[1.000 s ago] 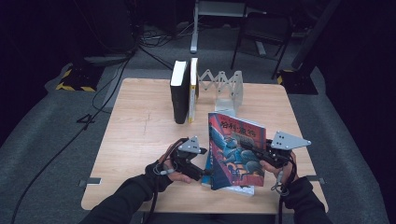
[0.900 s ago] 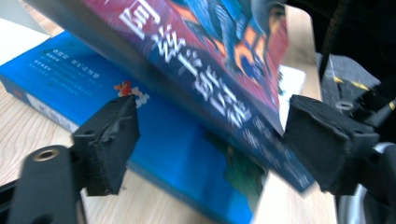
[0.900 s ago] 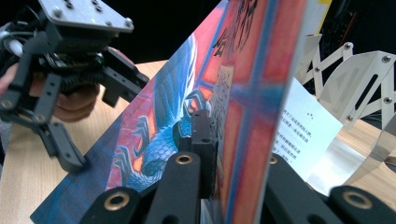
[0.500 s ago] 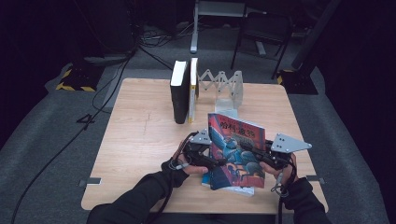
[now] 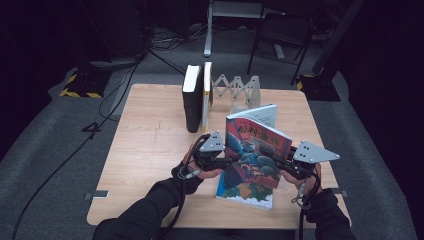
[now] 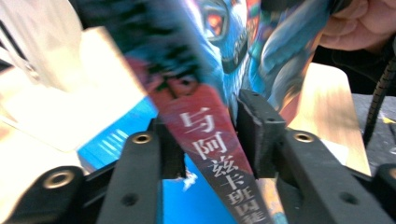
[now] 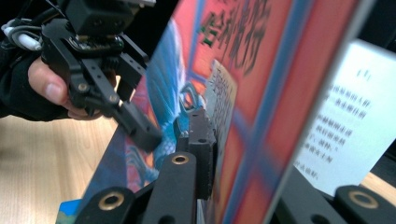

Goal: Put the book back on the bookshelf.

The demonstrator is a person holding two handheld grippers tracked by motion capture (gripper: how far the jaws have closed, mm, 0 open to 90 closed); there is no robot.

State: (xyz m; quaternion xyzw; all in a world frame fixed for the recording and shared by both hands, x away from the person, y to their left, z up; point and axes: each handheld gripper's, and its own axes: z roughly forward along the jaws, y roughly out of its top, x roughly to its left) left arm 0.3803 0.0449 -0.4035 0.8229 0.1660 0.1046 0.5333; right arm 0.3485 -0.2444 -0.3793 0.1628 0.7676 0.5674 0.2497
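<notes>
You are holding a paperback book (image 5: 257, 150) up off the wooden table (image 5: 145, 150), tilted, its front cover facing you. The cover is showing a red band with Chinese title characters at the top and blue, dragon-like artwork below; a white inner page with printed text is peeking out behind its upper right corner. Your left gripper (image 5: 220, 159) is clamping the book's spine edge, where white characters are running down a red strip between the jaws (image 6: 210, 154). Your right gripper (image 5: 272, 156) is gripping the book's opposite edge, one jaw pressing on the front cover, the other lying behind it (image 7: 219, 140).

Directly under the book, a second book (image 5: 245, 192) with a blue cover is lying flat near the table's front edge. Beyond the book, toward the table's far side, two volumes are standing upright side by side: a black book (image 5: 191, 97) and a yellow-edged book (image 5: 206, 95), with a grey folding book rack (image 5: 240, 87) just beside them. Around the table, the room is lying dark, with grey carpet, loose cables (image 5: 100, 115) and a chair (image 5: 280, 30) behind.
</notes>
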